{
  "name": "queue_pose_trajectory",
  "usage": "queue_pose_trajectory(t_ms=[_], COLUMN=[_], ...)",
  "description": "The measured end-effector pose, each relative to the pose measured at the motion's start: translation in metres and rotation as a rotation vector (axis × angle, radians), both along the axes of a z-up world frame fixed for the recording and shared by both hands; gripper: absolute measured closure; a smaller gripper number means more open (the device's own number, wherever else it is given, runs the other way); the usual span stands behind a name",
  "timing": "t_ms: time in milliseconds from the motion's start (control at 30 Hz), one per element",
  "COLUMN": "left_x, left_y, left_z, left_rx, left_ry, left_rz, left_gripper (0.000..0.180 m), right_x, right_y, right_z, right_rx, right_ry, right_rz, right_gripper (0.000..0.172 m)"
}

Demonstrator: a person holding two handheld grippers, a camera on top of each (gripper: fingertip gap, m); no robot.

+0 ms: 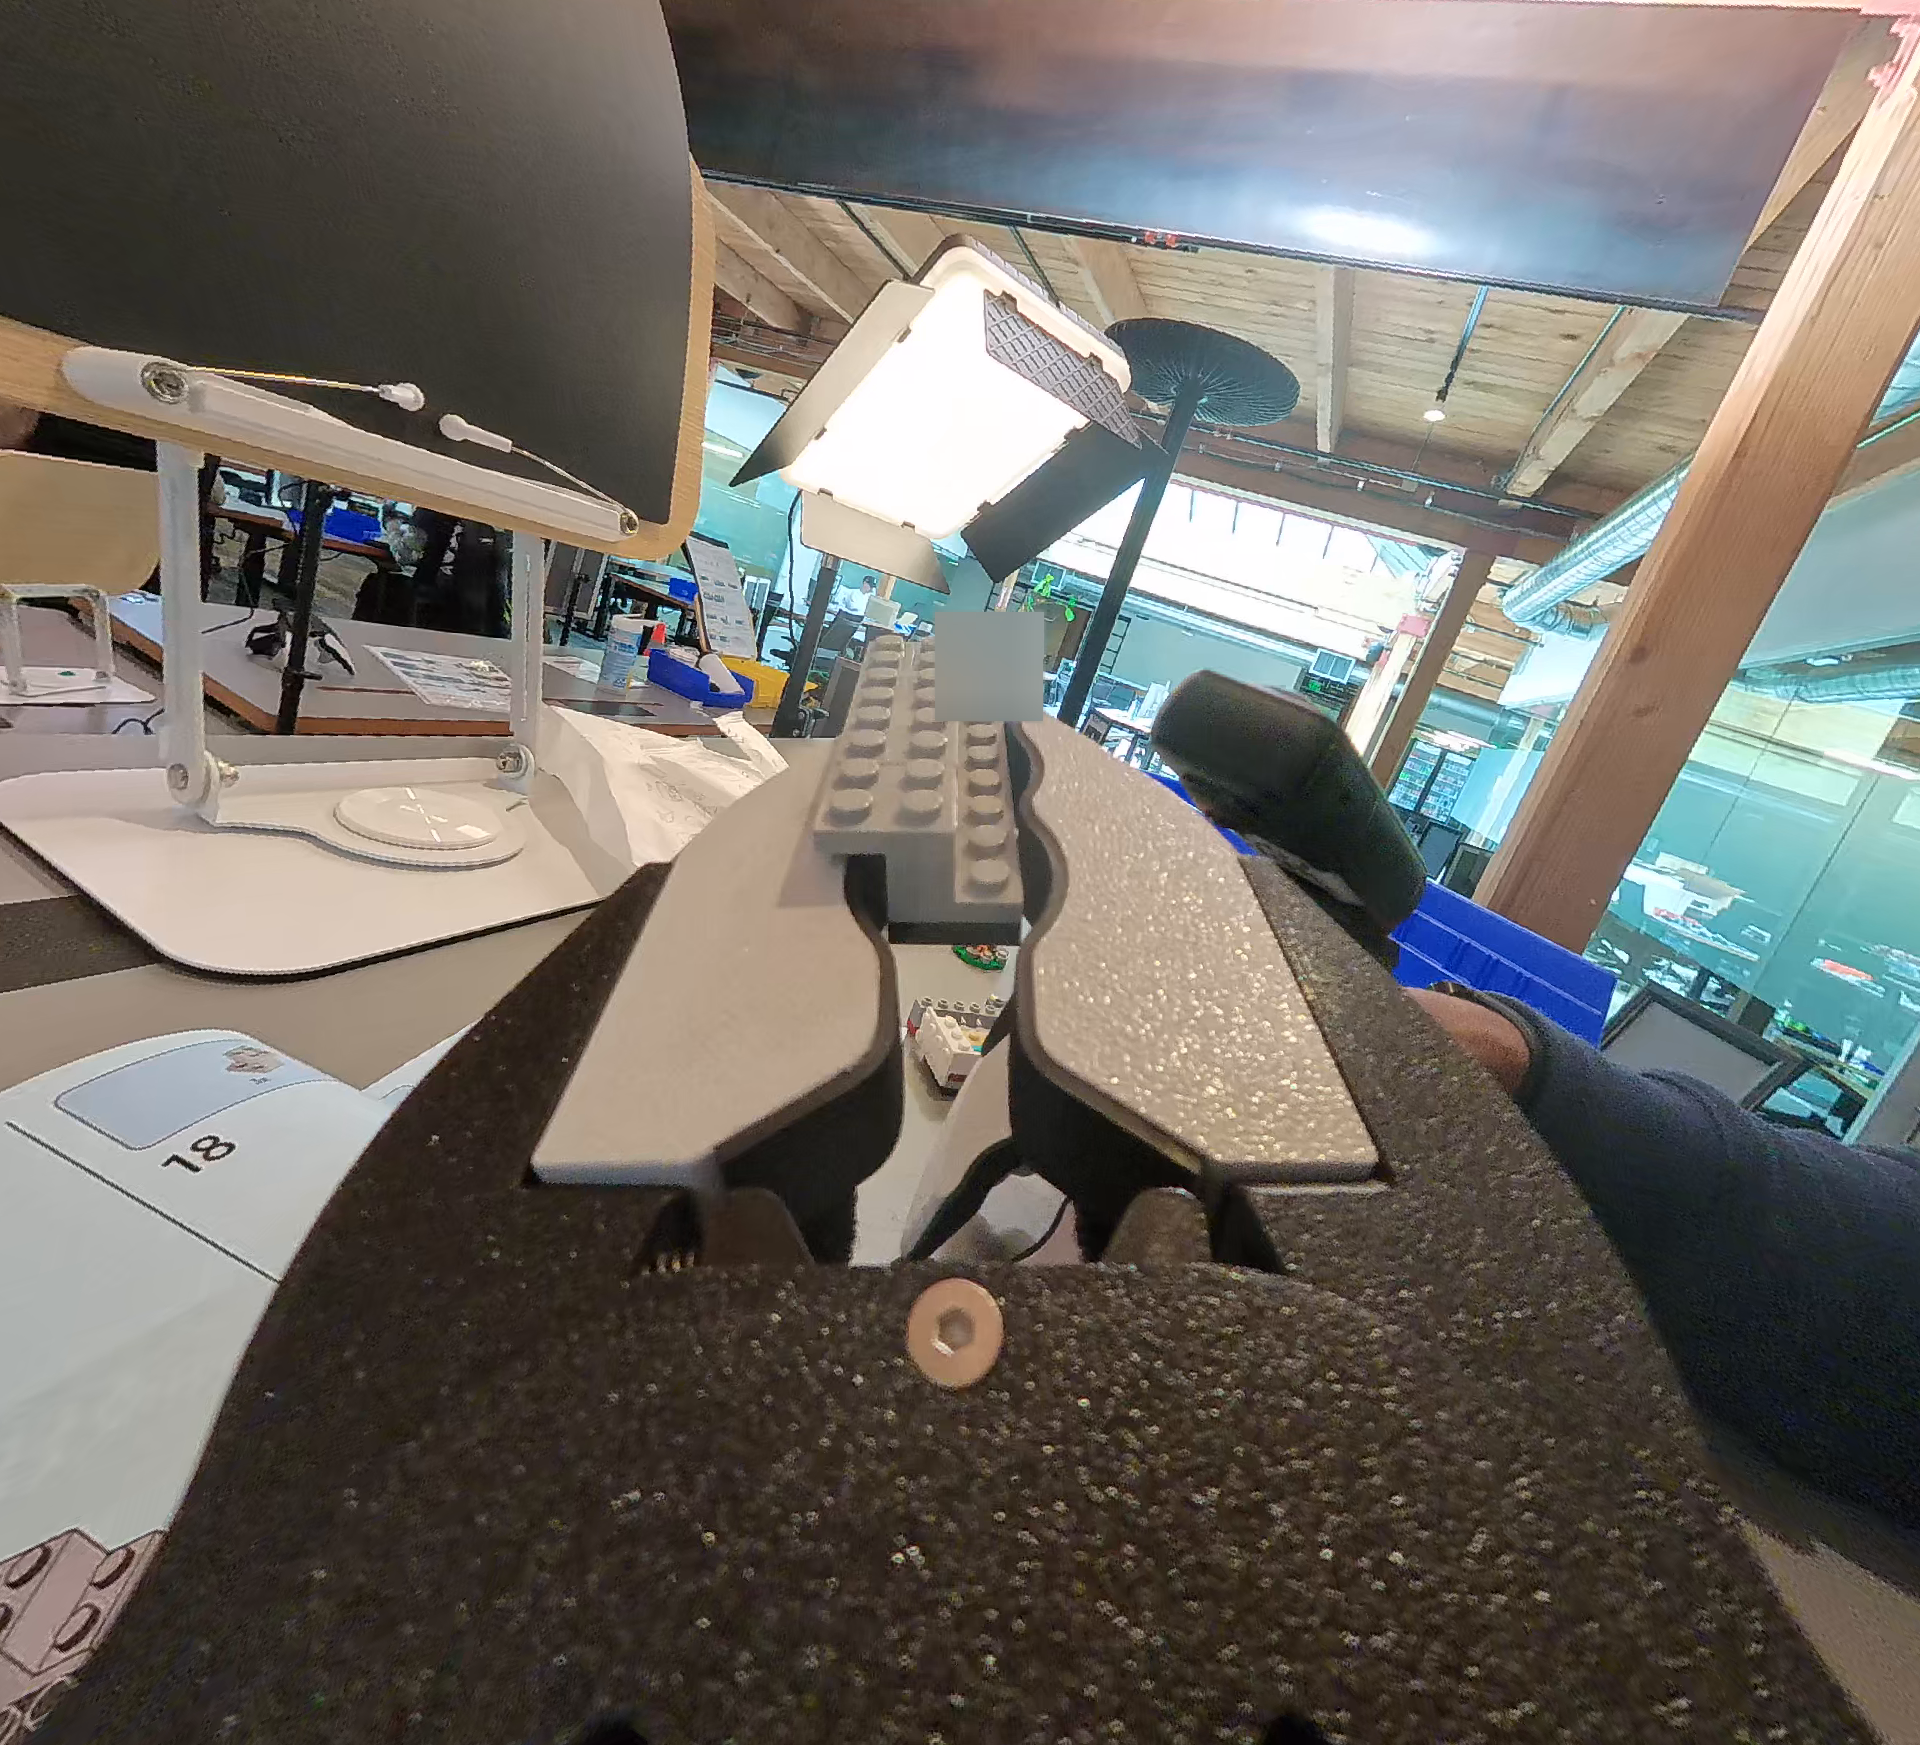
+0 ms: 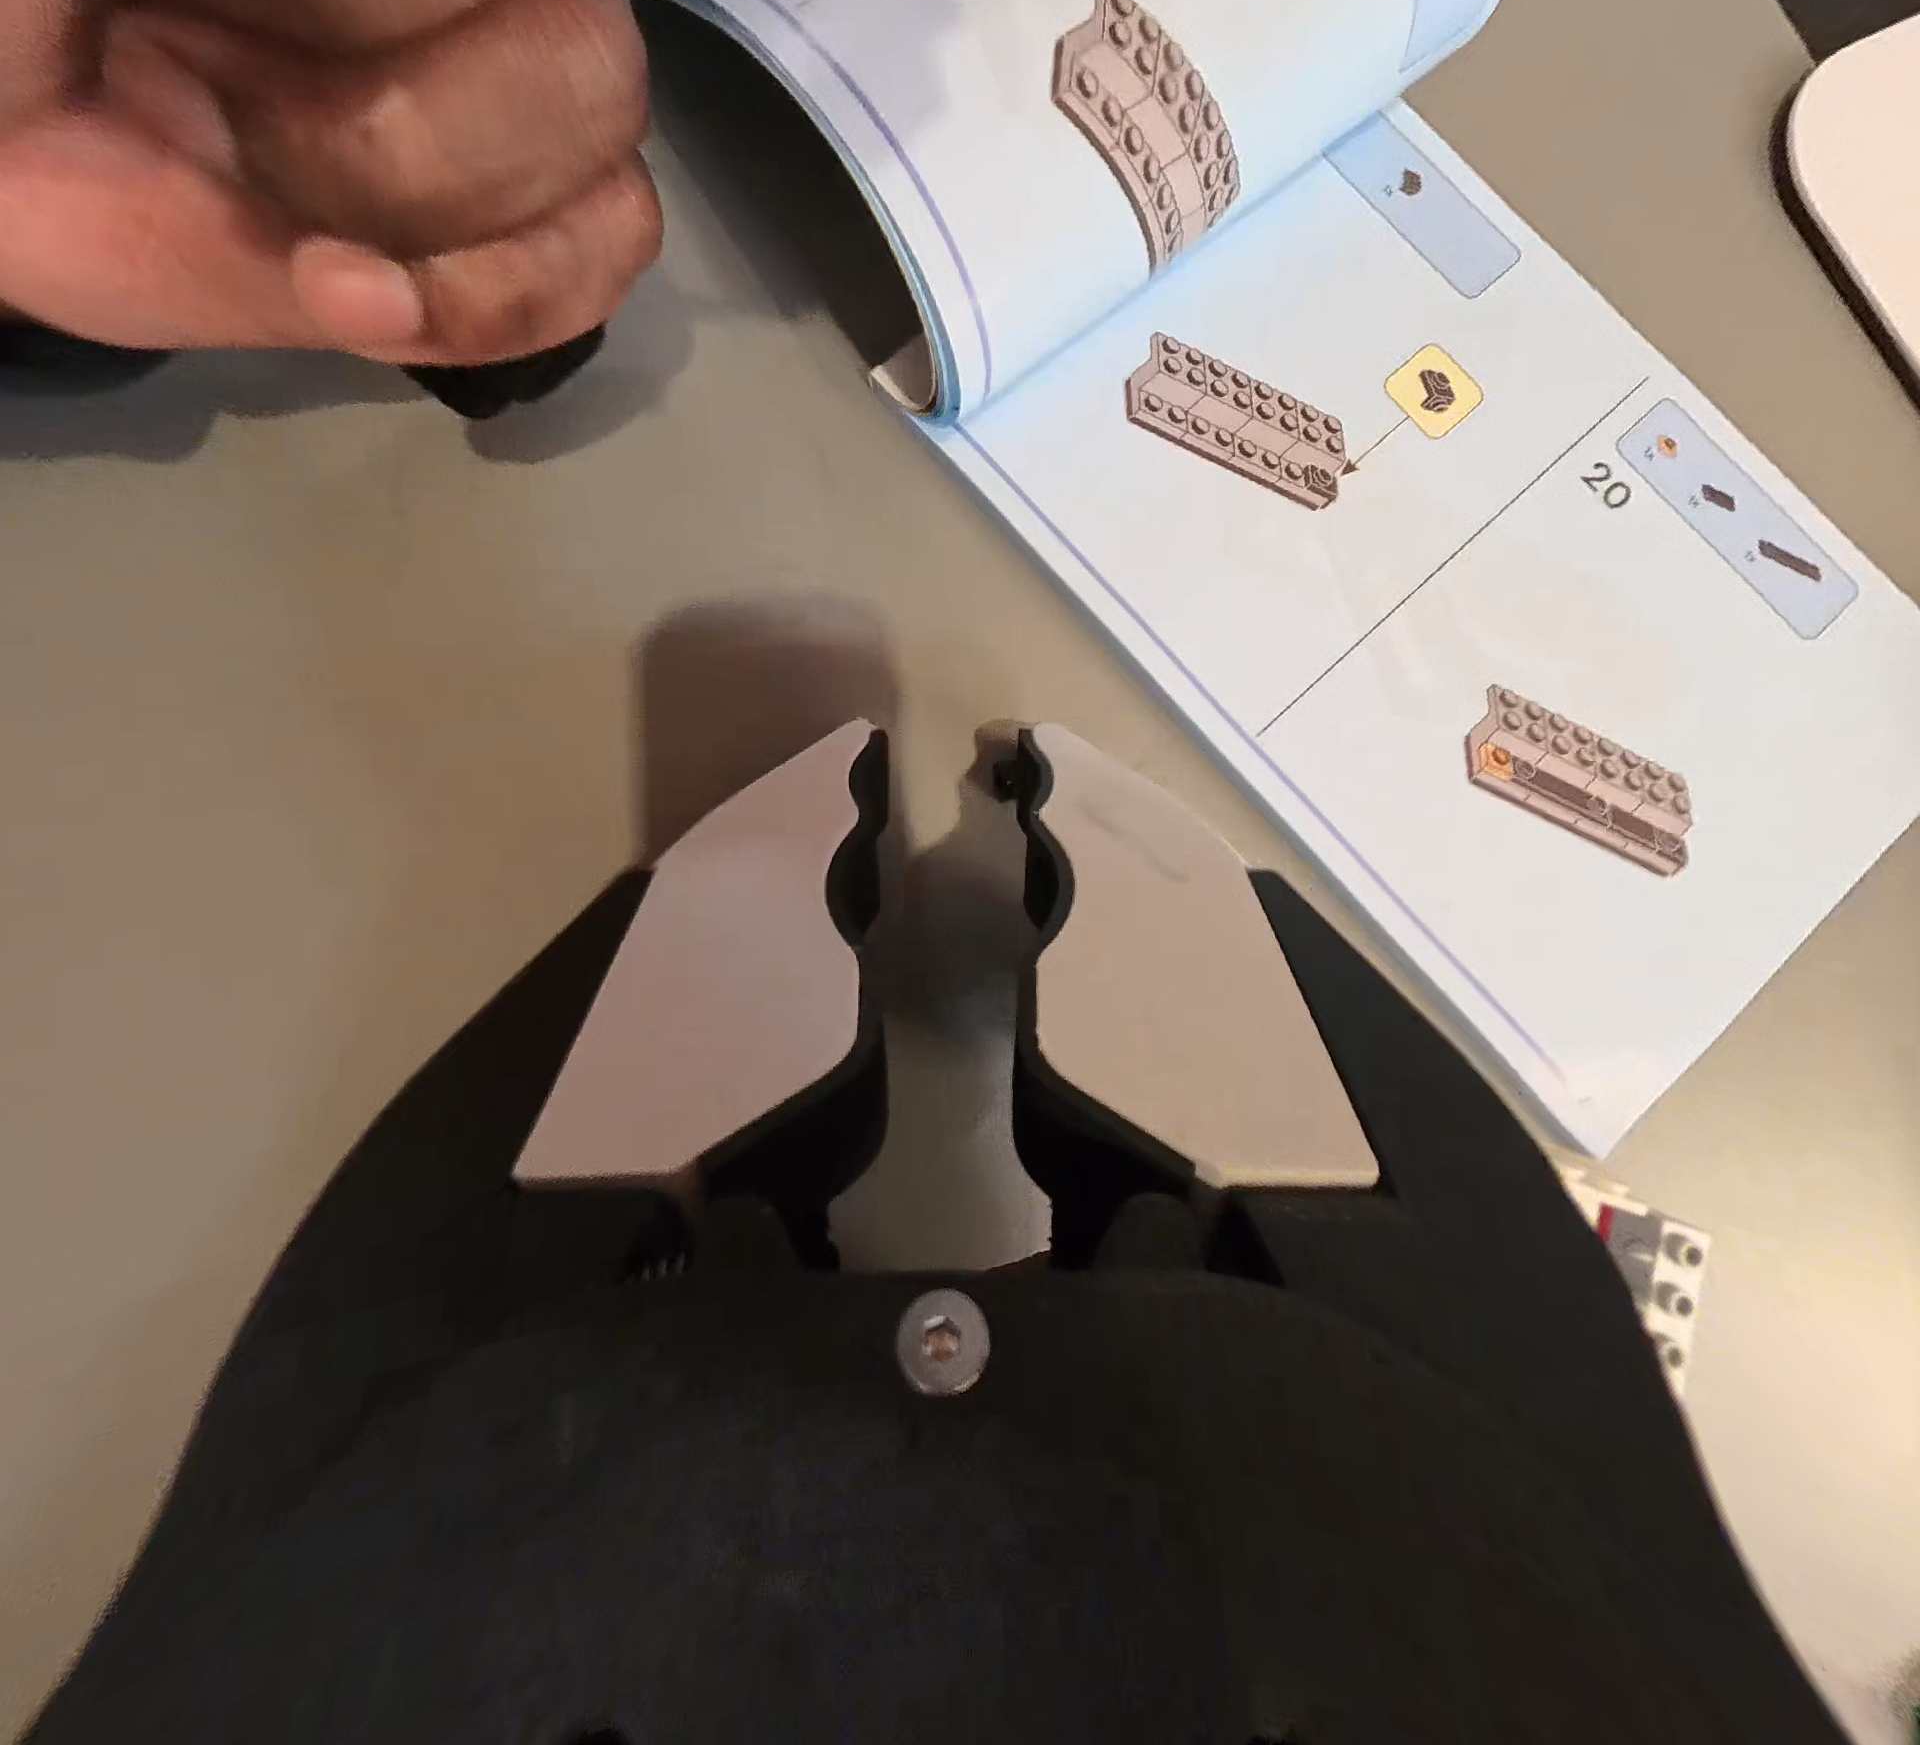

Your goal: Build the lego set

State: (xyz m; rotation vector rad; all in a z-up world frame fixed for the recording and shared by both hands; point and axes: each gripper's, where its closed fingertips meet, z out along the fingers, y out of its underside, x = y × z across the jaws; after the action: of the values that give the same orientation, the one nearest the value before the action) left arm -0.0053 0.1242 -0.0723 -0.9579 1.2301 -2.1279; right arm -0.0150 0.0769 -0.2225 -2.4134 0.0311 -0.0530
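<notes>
My left gripper [image 1: 935, 791] is shut on a long grey studded brick assembly [image 1: 914, 760], lifted off the table and pointing away from me. My right gripper [image 2: 948, 745] is open just above the beige table [image 2: 312, 708]. A tiny black piece [image 2: 1004, 776] sits against the inner face of its right fingertip; the left pad stands apart from it. An open instruction booklet [image 2: 1351, 552] lies to the right of the right gripper and also shows in the left wrist view [image 1: 135, 1228]. A hand [image 2: 312, 85] grips a black handle at the upper left.
A white stand on a flat base [image 1: 312, 843] stands at the left, and its corner shows in the right wrist view [image 2: 1860, 168]. Small loose bricks [image 1: 951, 1035] lie on the table below; more bricks [image 2: 1652, 1269] lie at the right. A dark sleeve [image 1: 1714, 1228] and blue bins [image 1: 1496, 957] are at the right. Spacing between my two grippers at the tips: around 15 centimetres.
</notes>
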Motion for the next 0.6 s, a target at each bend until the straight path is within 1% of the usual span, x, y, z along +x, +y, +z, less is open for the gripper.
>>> queue_pose_trajectory(t_ms=[67, 100, 167, 200, 300, 400, 533, 600], left_x=[0.000, 0.000, 0.000, 0.000, 0.000, 0.000, 0.000, 0.000], left_y=[-0.001, -0.001, -0.001, -0.002, -0.002, -0.003, -0.006, -0.007], left_z=[0.000, 0.000, 0.000, 0.000, -0.001, -0.001, -0.002, -0.002], left_rx=[0.003, 0.003, 0.000, 0.000, 0.003, 0.003, 0.009, 0.012], left_ry=[0.001, 0.001, 0.002, 0.002, 0.004, 0.004, 0.008, 0.009], left_rz=[-0.002, -0.003, -0.006, -0.006, -0.006, -0.008, -0.015, -0.017], left_gripper=[0.163, 0.163, 0.163, 0.163, 0.163, 0.163, 0.163, 0.163], right_x=[0.002, 0.009, 0.019, 0.018, 0.013, 0.007, 0.007, 0.003], right_y=[-0.002, -0.004, -0.007, -0.010, -0.013, -0.008, -0.001, 0.004], right_z=[0.006, 0.008, 0.004, 0.000, -0.008, -0.008, -0.009, -0.008], right_rx=[0.037, 0.042, 0.020, -0.011, -0.057, -0.045, -0.032, -0.014], right_ry=[0.014, 0.000, -0.012, -0.001, 0.032, 0.072, 0.040, 0.023], right_rz=[-0.041, -0.092, -0.188, -0.201, -0.215, -0.198, -0.166, -0.109], right_gripper=[0.149, 0.150, 0.151, 0.151, 0.151, 0.148, 0.148, 0.151])
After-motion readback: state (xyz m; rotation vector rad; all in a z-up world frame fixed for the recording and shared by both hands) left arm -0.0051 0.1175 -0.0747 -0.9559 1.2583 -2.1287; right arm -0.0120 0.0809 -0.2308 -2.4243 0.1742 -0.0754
